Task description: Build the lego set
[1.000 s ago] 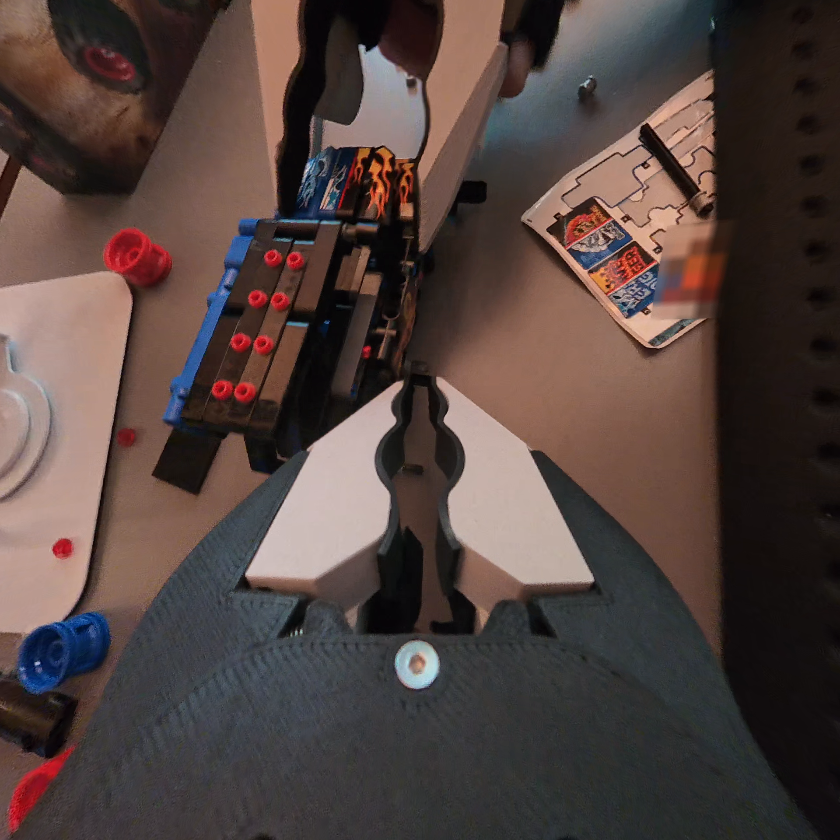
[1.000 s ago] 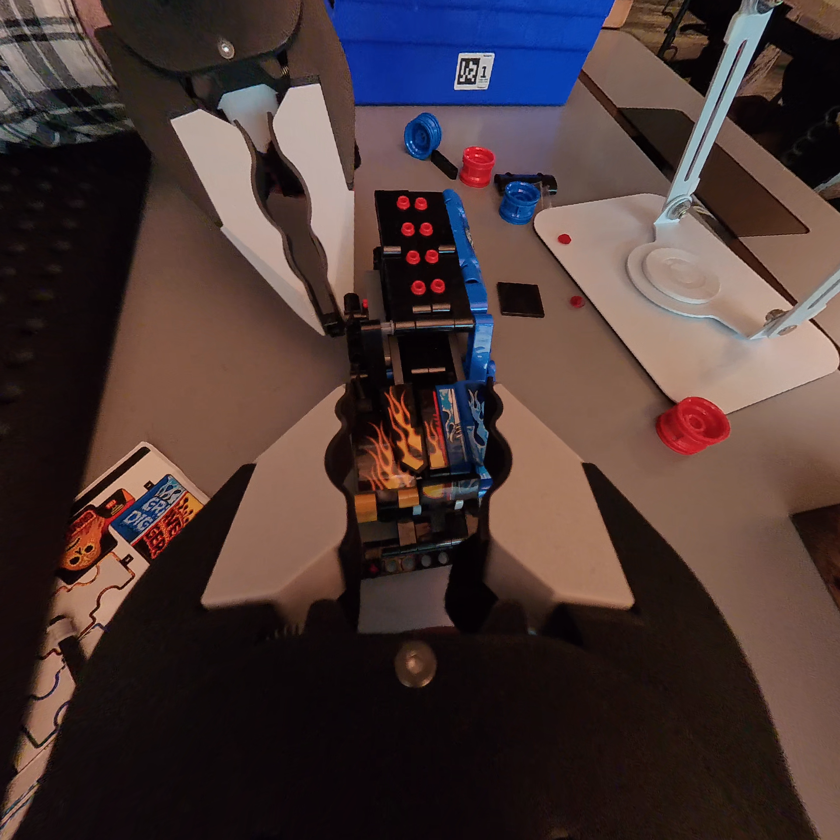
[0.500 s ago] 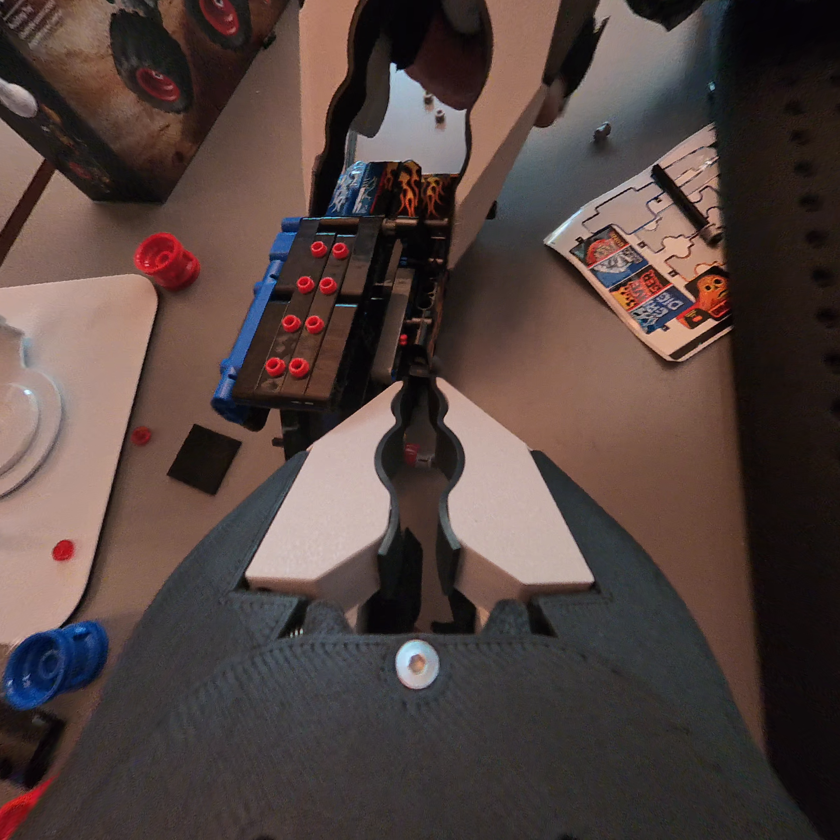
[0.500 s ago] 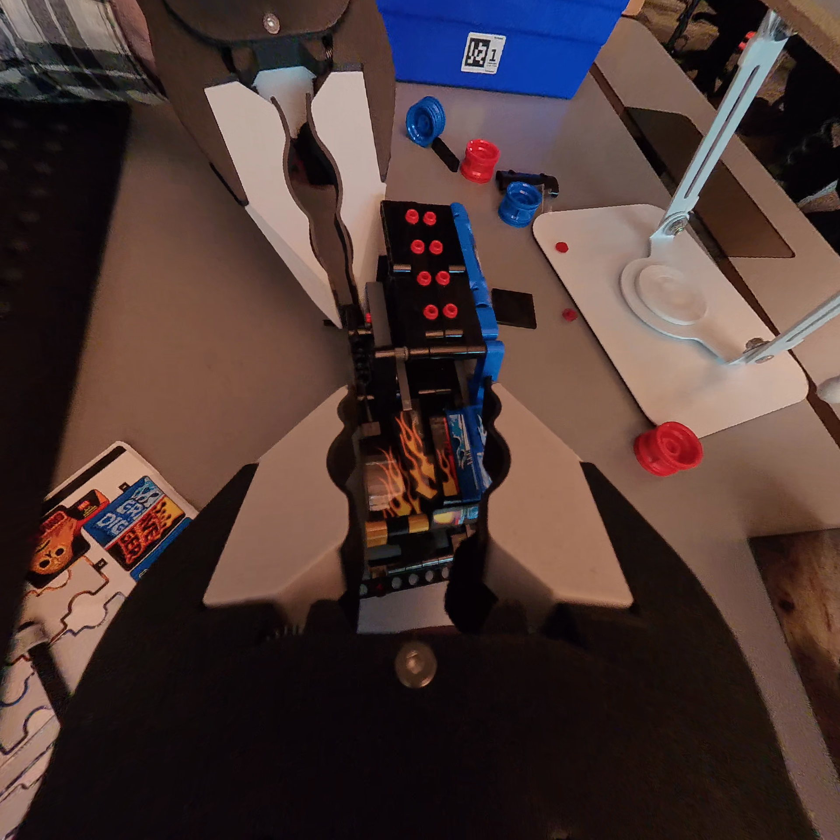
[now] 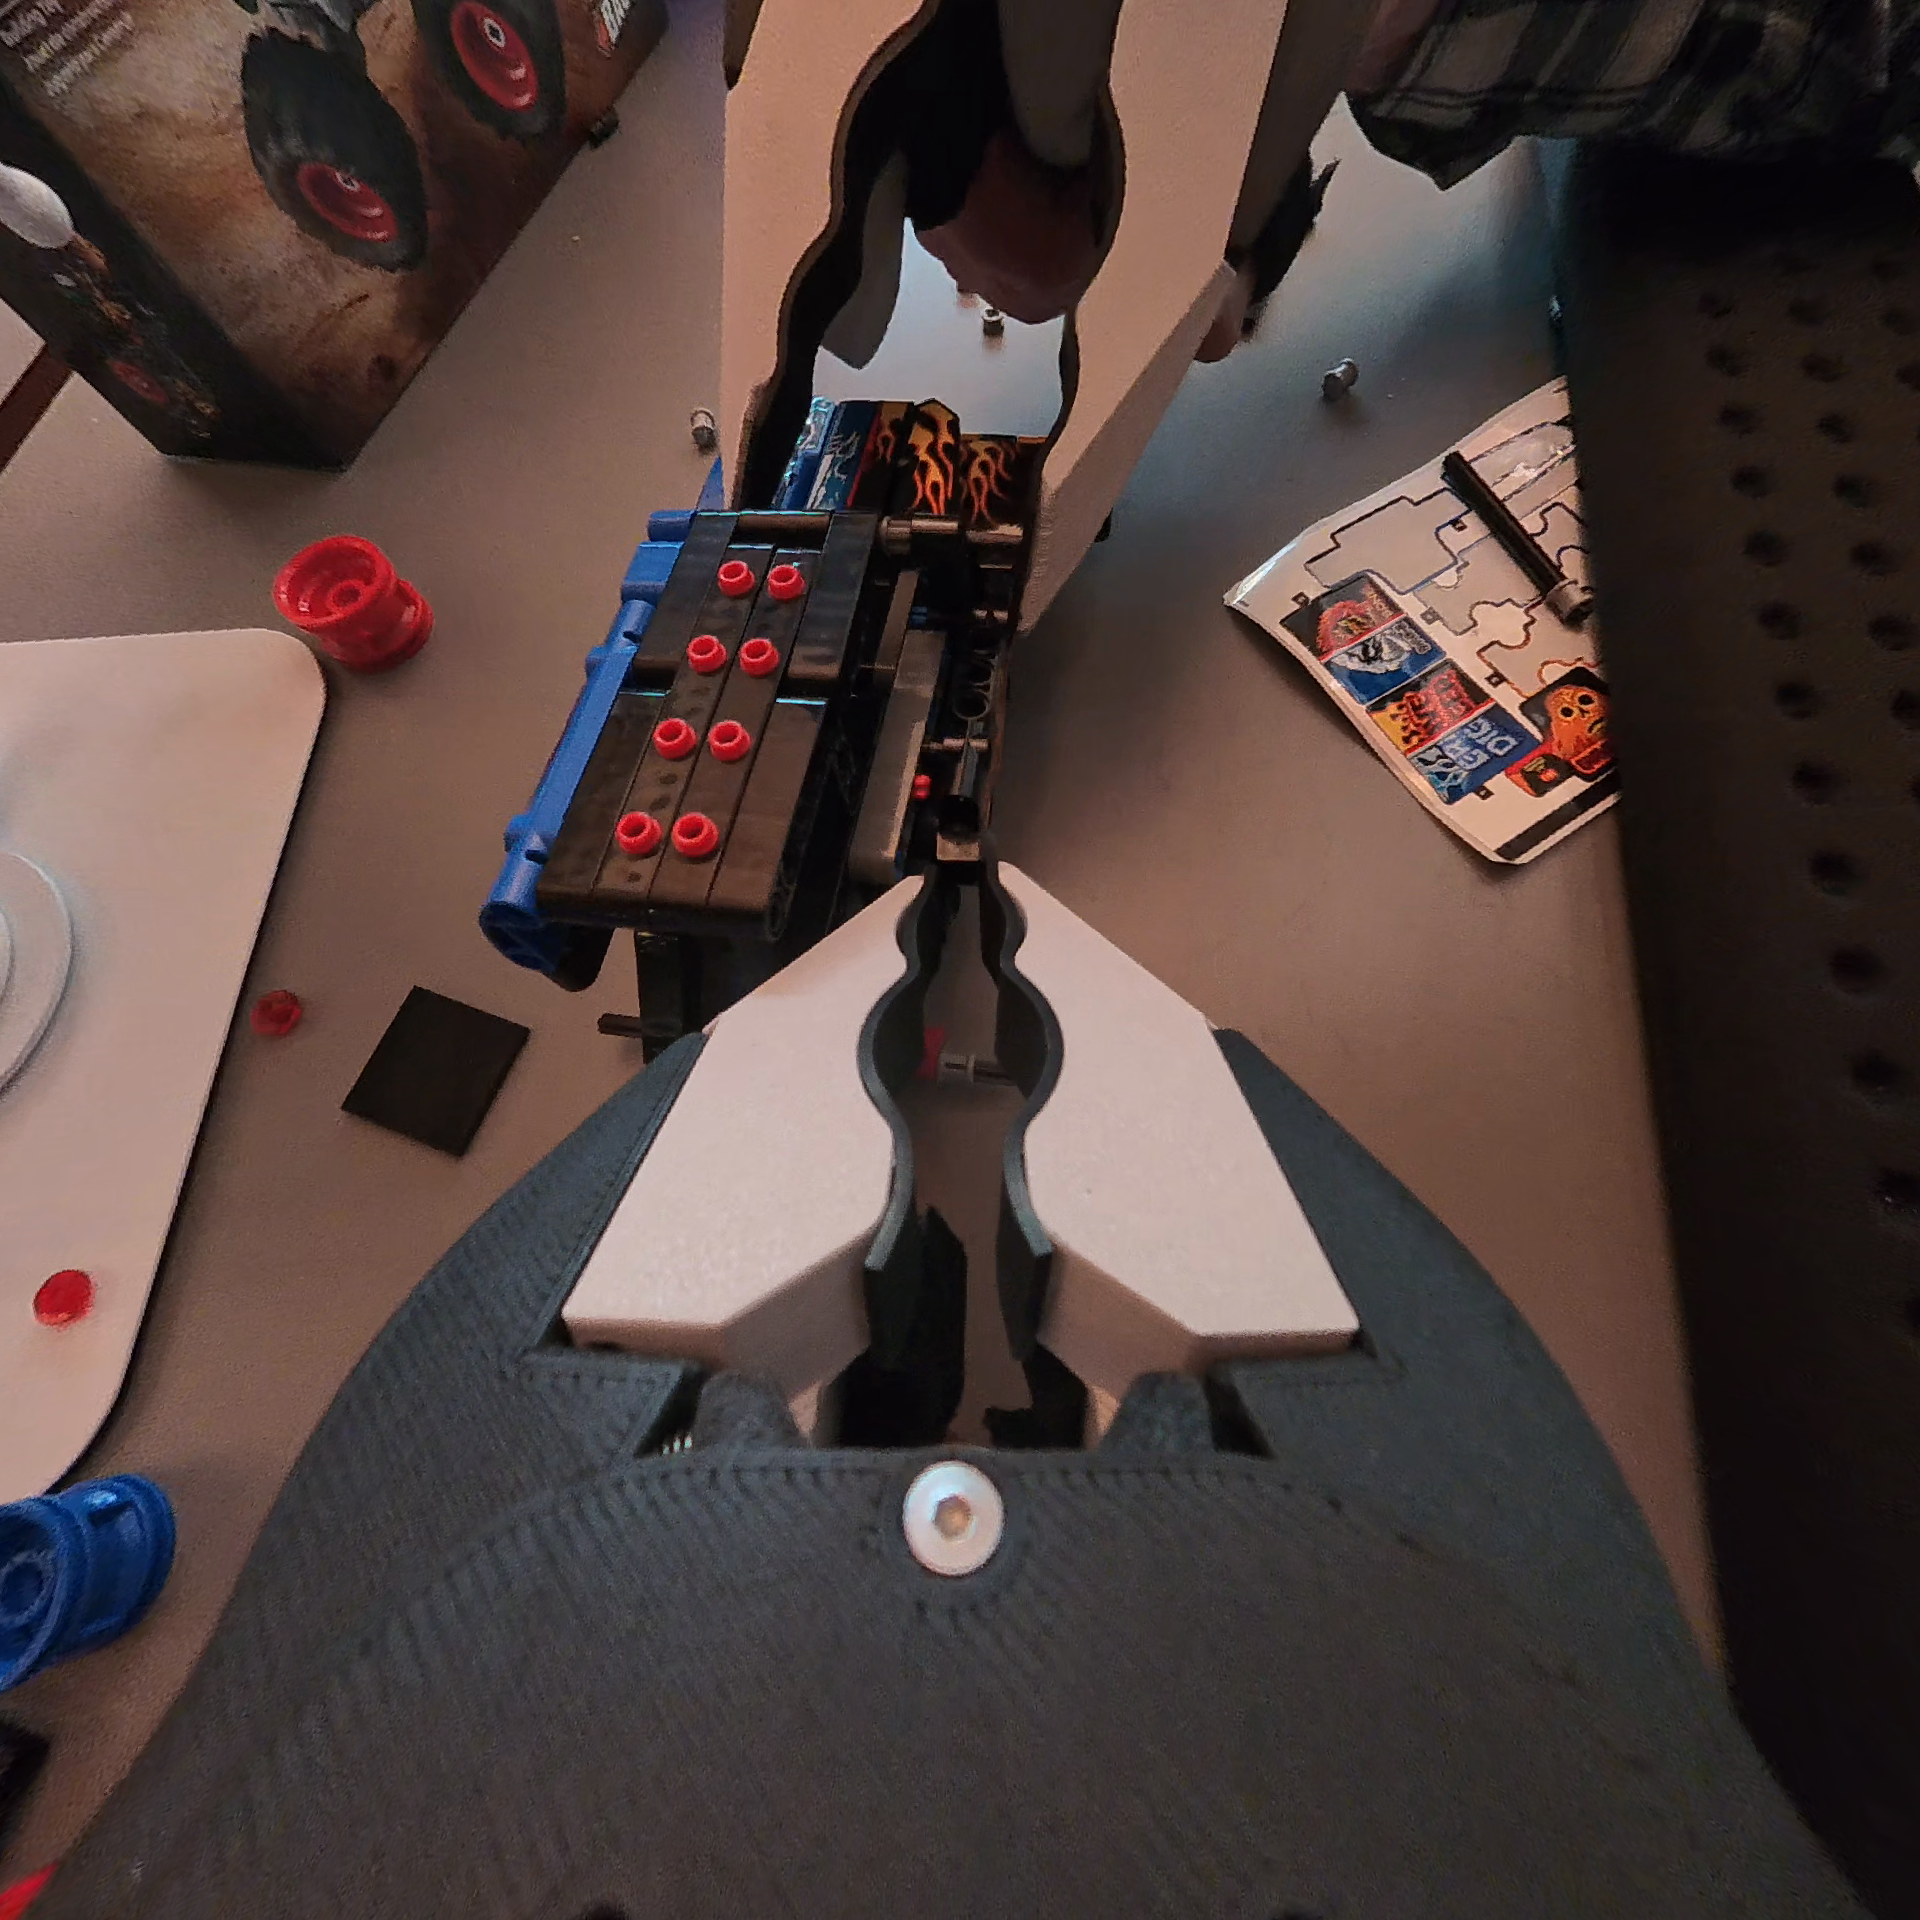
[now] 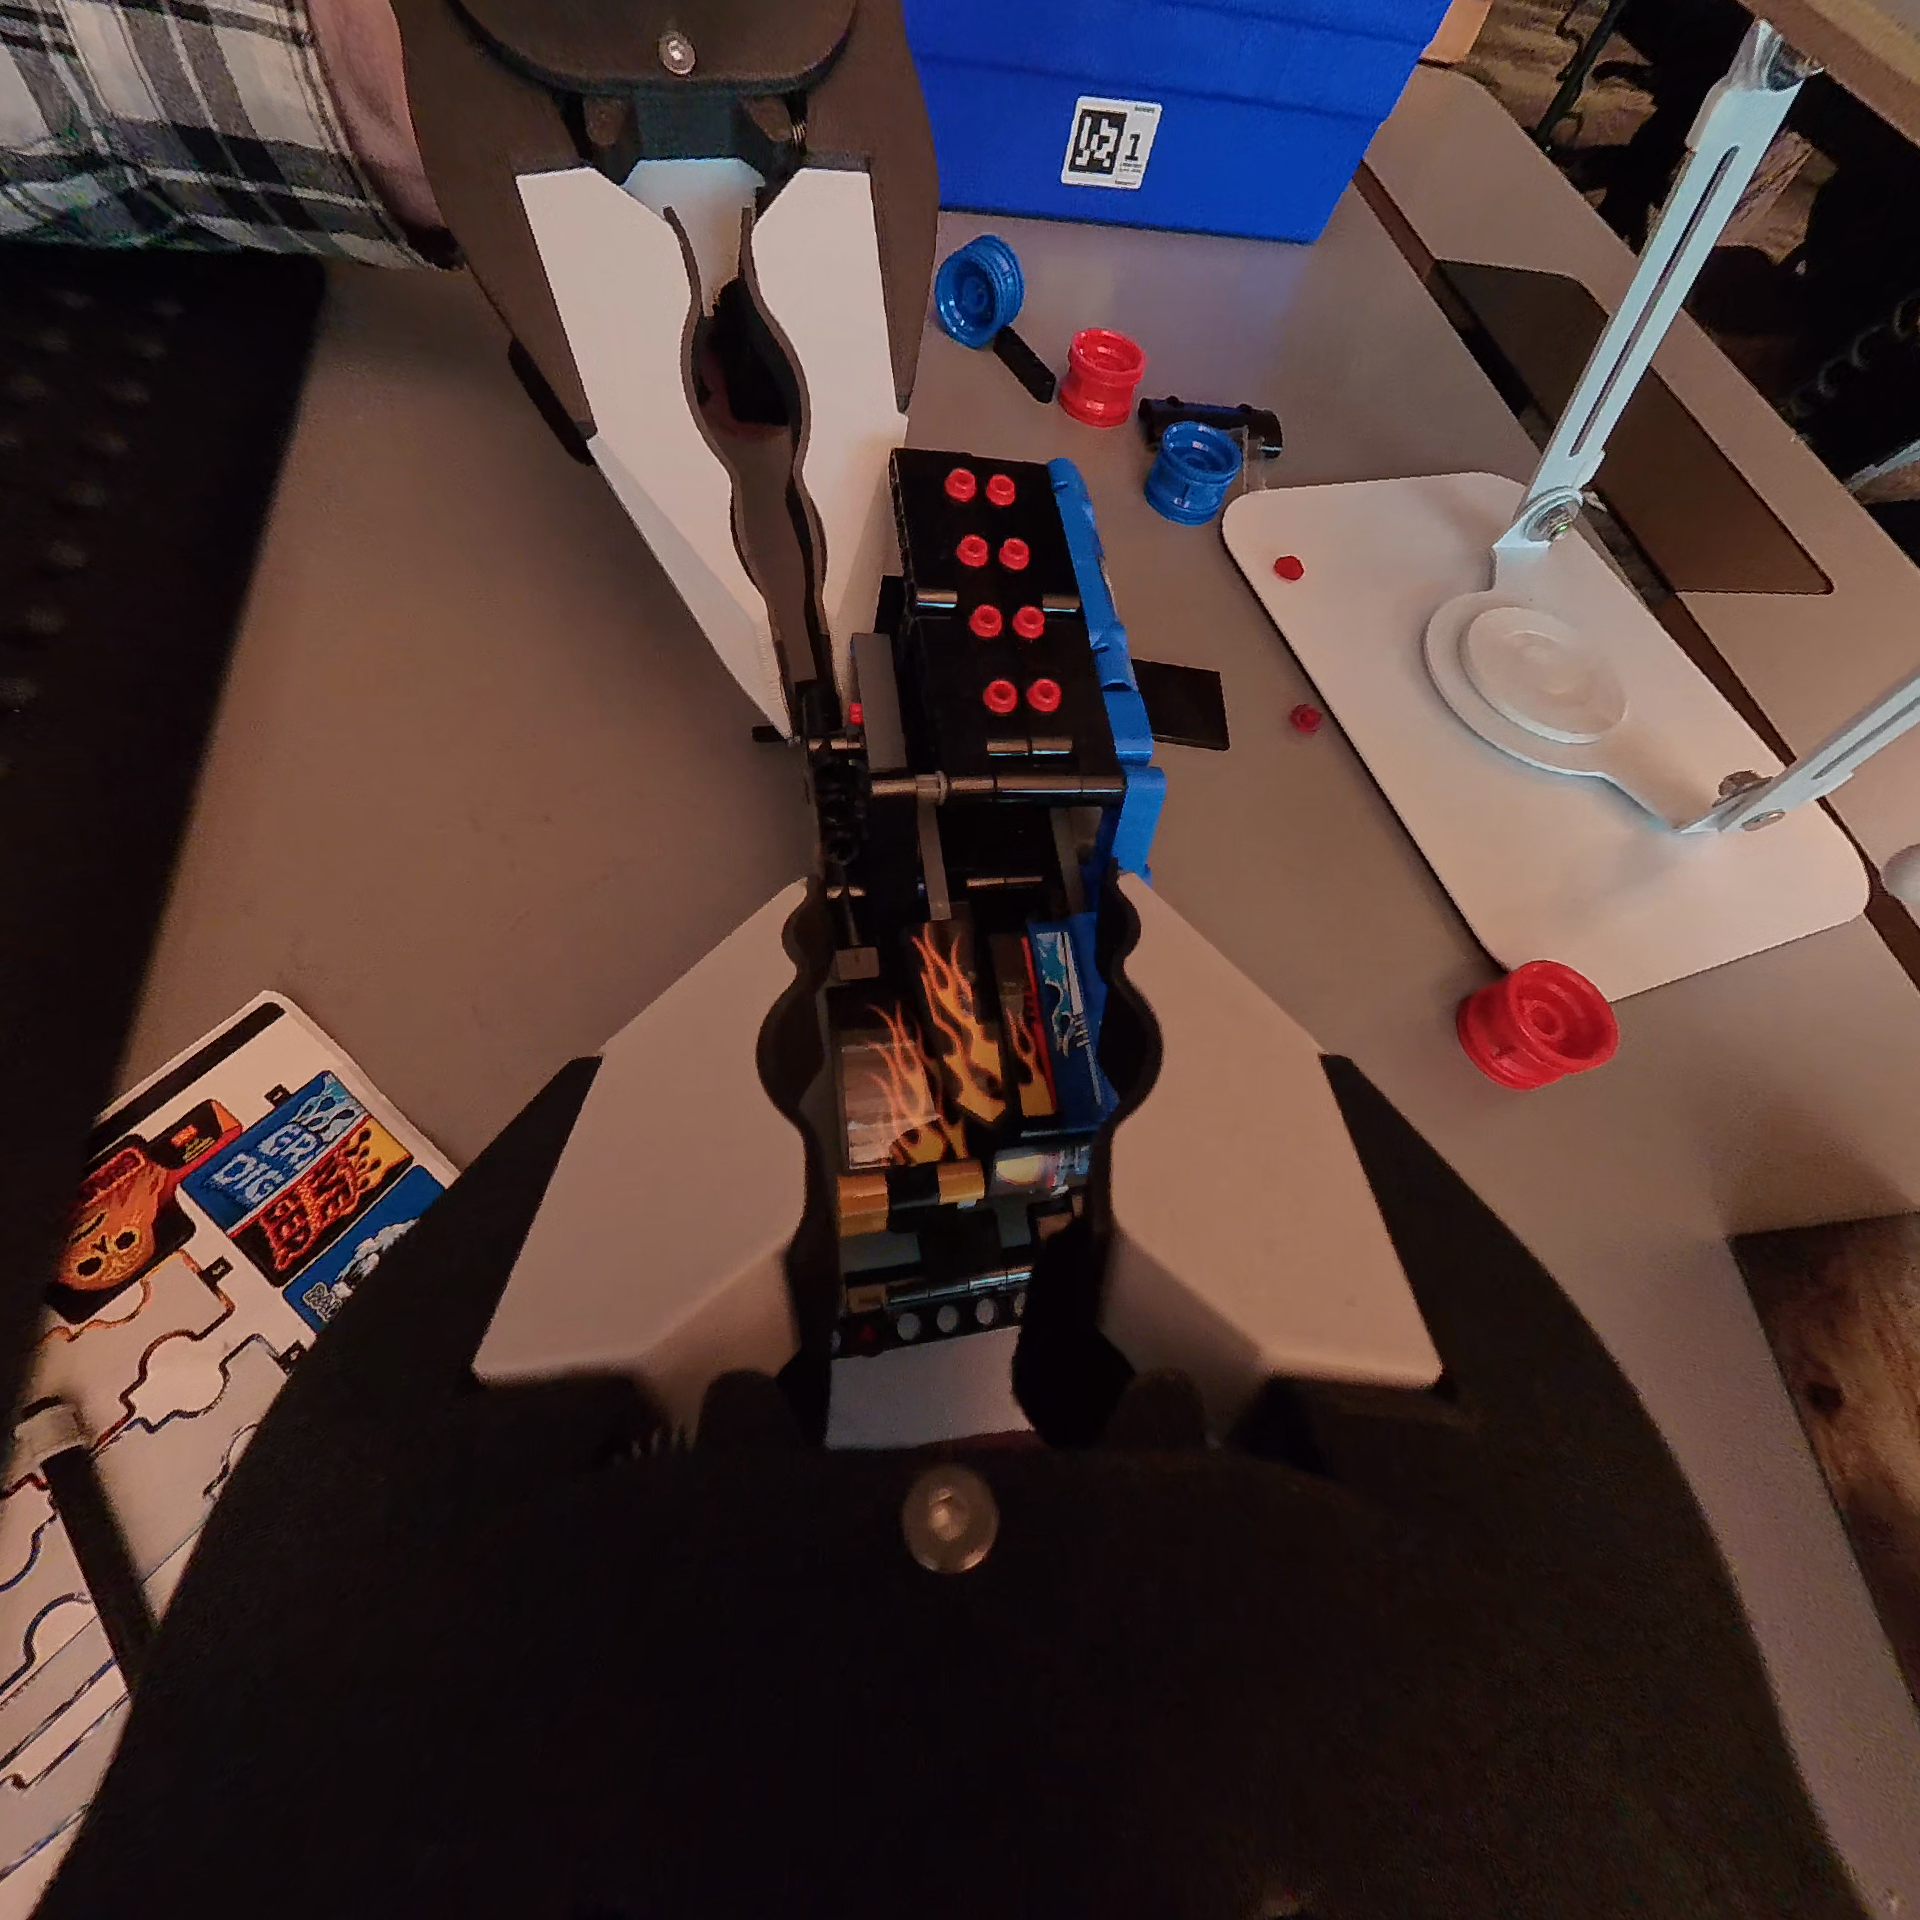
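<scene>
Two tongs meet at one lego truck (image 6: 997, 748) in the middle of the grey tabletop (image 6: 499, 748). The right tongs (image 6: 961, 904) are clamped on the truck's front end, the part with orange flames and blue stickers. The left tongs (image 5: 961, 883) are nearly together, with their tips at the black side of the truck's back end. A tiny black piece sits right at those tips, but it is too small to tell if they pinch it. The truck's top is black with eight red studs, and one side is blue.

Some things carry writing or pictures. A sticker sheet (image 5: 1444, 644) lies at the right of the left wrist view, with a few stickers left on it. The lego box (image 5: 281, 197) with big wheels printed on it stands at the upper left. A blue bin (image 6: 1153, 104) at the top of the right wrist view has a white square code tag (image 6: 1110, 143); what is inside it is hidden.

Loose parts lie around: a red wheel hub (image 6: 1538, 1023) near a white stand base (image 6: 1558, 831), two blue wheel hubs (image 6: 1193, 470), another red one (image 6: 1103, 376), a flat black tile (image 5: 436, 1070) and small red studs (image 5: 64, 1297). A black dotted mat (image 5: 1766, 831) runs along the right edge of the left wrist view.
</scene>
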`<state>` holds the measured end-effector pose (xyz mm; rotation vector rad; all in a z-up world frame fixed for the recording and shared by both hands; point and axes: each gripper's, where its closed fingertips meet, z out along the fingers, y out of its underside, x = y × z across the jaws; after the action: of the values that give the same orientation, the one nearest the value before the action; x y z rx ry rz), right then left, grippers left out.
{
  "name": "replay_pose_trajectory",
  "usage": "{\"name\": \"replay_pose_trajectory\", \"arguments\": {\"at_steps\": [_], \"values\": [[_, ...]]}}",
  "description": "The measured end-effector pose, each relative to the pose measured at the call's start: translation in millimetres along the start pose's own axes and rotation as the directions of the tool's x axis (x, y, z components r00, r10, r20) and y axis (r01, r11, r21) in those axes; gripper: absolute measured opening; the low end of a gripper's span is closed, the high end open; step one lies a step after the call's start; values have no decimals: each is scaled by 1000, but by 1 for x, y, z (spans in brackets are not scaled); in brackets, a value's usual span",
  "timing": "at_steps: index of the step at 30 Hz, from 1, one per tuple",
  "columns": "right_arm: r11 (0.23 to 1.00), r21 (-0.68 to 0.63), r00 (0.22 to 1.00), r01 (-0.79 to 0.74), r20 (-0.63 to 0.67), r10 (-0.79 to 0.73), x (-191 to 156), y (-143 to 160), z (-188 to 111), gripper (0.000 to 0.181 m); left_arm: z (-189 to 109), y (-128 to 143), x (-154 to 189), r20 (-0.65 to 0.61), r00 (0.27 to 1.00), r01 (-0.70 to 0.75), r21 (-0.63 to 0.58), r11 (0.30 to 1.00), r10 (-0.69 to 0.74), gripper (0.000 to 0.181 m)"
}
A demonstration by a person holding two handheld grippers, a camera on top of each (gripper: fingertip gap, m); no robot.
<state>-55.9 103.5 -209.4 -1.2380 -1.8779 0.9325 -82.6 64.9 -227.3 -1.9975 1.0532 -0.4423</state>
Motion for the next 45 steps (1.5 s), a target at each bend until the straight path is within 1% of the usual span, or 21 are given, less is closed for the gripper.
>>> {"name": "replay_pose_trajectory", "arguments": {"at_steps": [2, 3, 5, 6, 8, 10, 12, 13, 15, 17, 20, 22, 24, 26, 27, 28, 32, 36, 38, 45], "values": [[1000, 0, 1000, 0, -3, 0, 0, 0, 0, 48, 0, 0, -1, 6, 1000, 18, 4, 1000, -18, 5], [1000, 7, 1000, 4, 30, -5, -6, -1, 1, 20, 0, -2, -4, 27, 999, 29, 18, 999, -29, 6], [999, 4, 999, 50, 19, -50, -10, 0, 3, 15, -3, -8, -13, 77, 996, 46, 47, 998, -49, 6], [999, 4, 999, 40, 28, -40, -10, -1, 2, 15, -5, -11, -4, 26, 999, 44, 60, 997, -46, 6], [1000, 14, 999, 22, 39, -23, -10, -1, 2, 15, 0, 0, 1, 42, 999, -23, -12, 1000, 23, 6], [1000, 8, 999, 24, 37, -25, -11, -1, 2, 20, 3, 4, -2, 55, 998, 0, 0, 1000, 0, 6], [1000, 20, 1000, 15, 21, -15, -11, -7, -1, 31, -5, 4, -11, 103, 995, -5, 1, 1000, 5, 6], [1000, 29, 1000, 12, 14, -12, -12, -12, -4, 33, -8, 2, -12, 99, 995, 5, 19, 1000, -7, 6], [998, 38, 999, 47, -25, -46, -14, -20, -9, 27, -11, 6, -10, 81, 997, 13, 18, 1000, -14, 6], [995, 32, 994, 94, -51, -92, -23, -29, -9, 20, -13, -1, 3, 10, 1000, 20, 64, 998, -21, 6], [992, 14, 992, 122, -31, -122, -41, -38, 4, 18, -17, -11, 13, -21, 1000, -12, 91, 996, 14, 6], [995, 3, 995, 100, -21, -99, -43, -39, 13, 10, -17, -17, 21, -49, 998, -28, 107, 994, 33, 6], [998, 27, 997, 62, 38, -63, -51, -42, 19, 0, -16, -18, 25, -34, 997, -71, 84, 994, 74, 6], [998, 43, 996, 44, 78, -47, -56, -43, 20, 2, -14, -16, 28, -41, 996, -75, 79, 994, 79, 6], [998, 56, 995, 31, 95, -36, -57, -44, 19, 8, -15, -18, 28, -37, 996, -75, 90, 993, 78, 6], [998, 63, 994, 17, 107, -24, -58, -45, 19, 9, -16, -19, 27, -30, 996, -79, 95, 992, 82, 6], [998, 51, 994, 22, 107, -27, -57, -41, 18, 13, -14, -19, 27, -15, 994, -107, 82, 991, 109, 6], [999, 23, 994, 40, 97, -42, -57, -36, 22, 9, -14, -18, 26, 9, 991, -137, 64, 989, 137, 6], [999, 29, 994, 41, 97, -44, -57, -36, 22, 5, -14, -18, 27, 9, 990, -141, 63, 988, 141, 6], [998, 55, 993, -5, 119, -1, -57, -37, 22, 5, -15, -18, 26, 58, 978, -204, 31, 979, 202, 7]]}}
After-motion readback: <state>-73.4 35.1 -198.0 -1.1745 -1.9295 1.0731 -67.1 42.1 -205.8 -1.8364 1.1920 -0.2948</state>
